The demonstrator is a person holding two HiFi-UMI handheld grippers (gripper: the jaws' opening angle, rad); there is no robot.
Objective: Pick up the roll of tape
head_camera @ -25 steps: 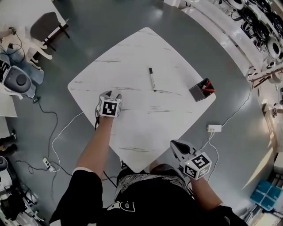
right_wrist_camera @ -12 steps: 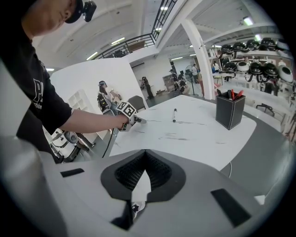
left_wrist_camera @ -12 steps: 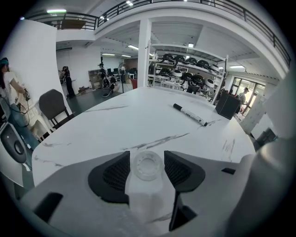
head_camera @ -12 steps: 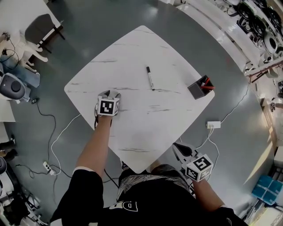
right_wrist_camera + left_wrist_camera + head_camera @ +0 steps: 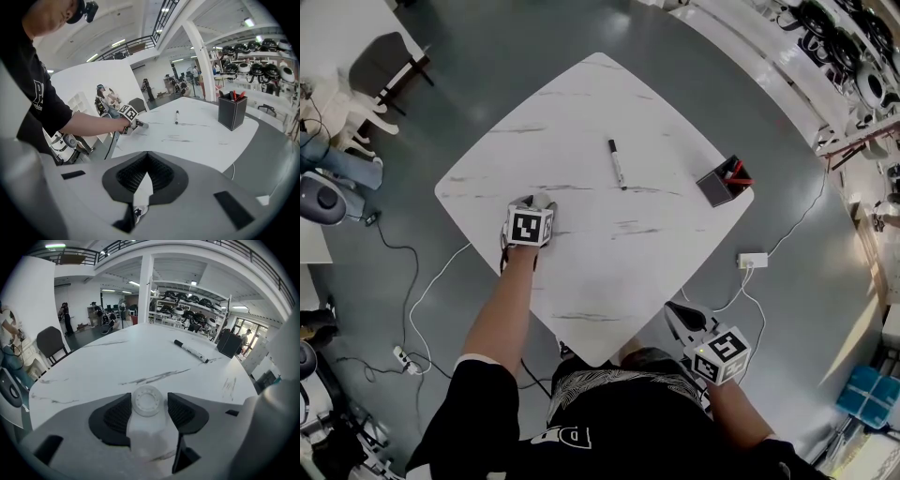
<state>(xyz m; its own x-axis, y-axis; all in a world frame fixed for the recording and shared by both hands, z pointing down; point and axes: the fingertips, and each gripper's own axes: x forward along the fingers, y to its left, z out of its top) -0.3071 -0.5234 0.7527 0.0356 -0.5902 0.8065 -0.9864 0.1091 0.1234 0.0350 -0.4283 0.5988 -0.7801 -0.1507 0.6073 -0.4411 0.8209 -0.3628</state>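
Reads to me as a big open lab or workshop hall, not a home.

Head view: smooth grey floor (image 5: pixel 487 56) all round one white marble-look table (image 5: pixel 581 187). At 2 o'clock, long white shelving (image 5: pixel 853 56) loaded with rows of dark helmet-like gear; I can't tell exactly what it is. At 10 o'clock, a dark chair (image 5: pixel 389 61). At 8 o'clock, loose cables (image 5: pixel 441 272) trail over the floor to a power strip (image 5: pixel 399 353). At 4 o'clock, blue crates (image 5: pixel 867 396).

Left gripper view: tall white column (image 5: pixel 145 287), balcony railing (image 5: pixel 117 245) overhead, ceiling strip lights (image 5: pixel 135 283), people (image 5: pixel 65 317) standing far back at 10 o'clock.
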